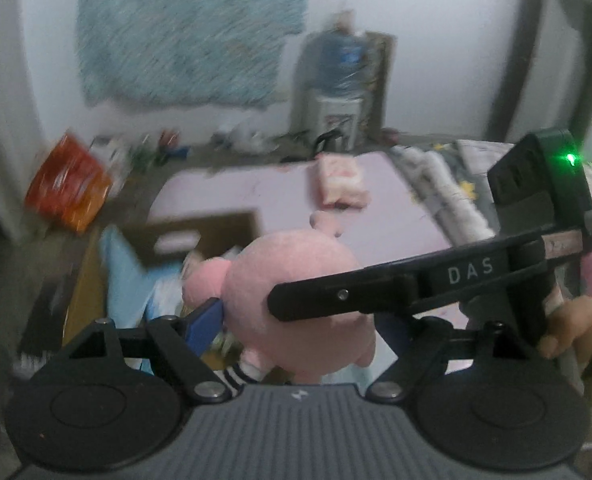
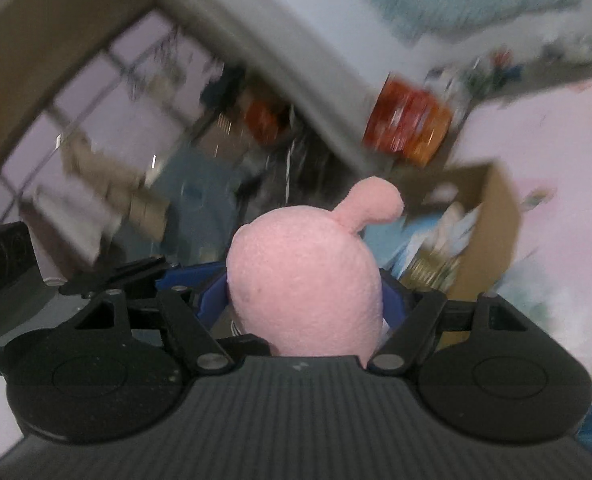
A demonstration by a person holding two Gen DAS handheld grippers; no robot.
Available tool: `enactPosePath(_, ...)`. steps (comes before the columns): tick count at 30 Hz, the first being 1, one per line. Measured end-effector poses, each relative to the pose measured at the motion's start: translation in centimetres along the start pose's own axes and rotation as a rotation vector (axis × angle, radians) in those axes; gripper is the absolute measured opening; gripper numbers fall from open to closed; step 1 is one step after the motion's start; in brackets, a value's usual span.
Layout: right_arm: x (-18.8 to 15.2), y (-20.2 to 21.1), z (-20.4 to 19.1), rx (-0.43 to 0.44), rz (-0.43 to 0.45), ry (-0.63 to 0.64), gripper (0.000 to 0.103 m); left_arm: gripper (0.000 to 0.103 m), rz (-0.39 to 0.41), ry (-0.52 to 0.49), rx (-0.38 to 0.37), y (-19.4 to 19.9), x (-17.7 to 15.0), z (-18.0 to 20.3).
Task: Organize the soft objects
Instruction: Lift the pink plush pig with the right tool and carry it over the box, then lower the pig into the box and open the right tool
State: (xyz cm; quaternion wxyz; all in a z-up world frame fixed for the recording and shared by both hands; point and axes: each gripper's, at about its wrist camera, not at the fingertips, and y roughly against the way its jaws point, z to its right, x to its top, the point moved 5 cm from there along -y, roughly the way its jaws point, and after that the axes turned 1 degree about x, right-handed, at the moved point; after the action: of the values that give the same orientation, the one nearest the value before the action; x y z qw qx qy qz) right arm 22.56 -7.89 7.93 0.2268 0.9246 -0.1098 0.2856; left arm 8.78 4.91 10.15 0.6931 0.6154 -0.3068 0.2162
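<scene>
A pink plush toy [image 1: 296, 280] with striped legs hangs between both grippers above the bed. My left gripper [image 1: 296, 320] is shut on its body, the blue pads pressed into its sides. My right gripper [image 2: 308, 296] is shut on the same pink plush toy [image 2: 304, 280], and its black arm crosses the left wrist view from the right. An open cardboard box [image 1: 199, 224] with blue and white soft items stands just beyond the toy; it also shows in the right wrist view [image 2: 488, 216].
A pink-and-white folded soft item [image 1: 342, 180] lies on the lilac sheet [image 1: 396, 216]. Grey patterned bedding [image 1: 448, 188] lies at the right. An orange bag [image 1: 67, 184], floor clutter and a water dispenser [image 1: 340, 80] stand by the far wall.
</scene>
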Motion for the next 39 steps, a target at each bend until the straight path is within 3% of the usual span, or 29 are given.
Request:
enactPosePath(10,-4.3,-11.7,0.6,-0.159,-0.416,0.067,0.077,0.083,-0.120,0.239,-0.084,-5.7,-7.3,-8.8)
enactPosePath(13,-4.7,-12.9,1.8,-0.232,-0.489,0.112,0.079,0.083,-0.143,0.252,-0.082,-6.7,-8.7,-9.9)
enactPosePath(15,-5.0,-14.0,1.9,-0.236,-0.548,0.140,0.081,0.083,-0.158,0.268,-0.096,-7.6,-9.3,-10.5)
enactPosePath(19,-5.5,-15.4,1.1,-0.303,-0.585,0.277,0.083,0.083,-0.158,0.277,-0.105,-8.1,-10.2,-11.1)
enactPosePath(22,-5.2,-16.3,1.3,-0.322,-0.604,0.310,0.083,0.083,-0.143,0.274,-0.092,-7.9,-10.6,-11.3)
enactPosePath(24,-4.5,-16.7,1.8,-0.341,-0.589,0.314,0.085,0.083,-0.125,0.273,-0.083,-7.7,-10.7,-11.6)
enactPosePath(28,-2.5,-16.7,2.8,-0.328,-0.463,0.313,0.085,0.083,-0.082,0.286,-0.059,-6.7,-10.8,-12.4)
enactPosePath(34,-0.4,-12.0,2.0,-0.257,-0.222,0.228,0.079,0.090,0.021,0.304,0.029,-4.1,-10.9,-13.8)
enactPosePath(39,-2.0,-7.5,1.8,-0.210,-0.018,0.129,0.078,0.100,0.139,0.316,0.125,-1.2,-11.2,-14.3)
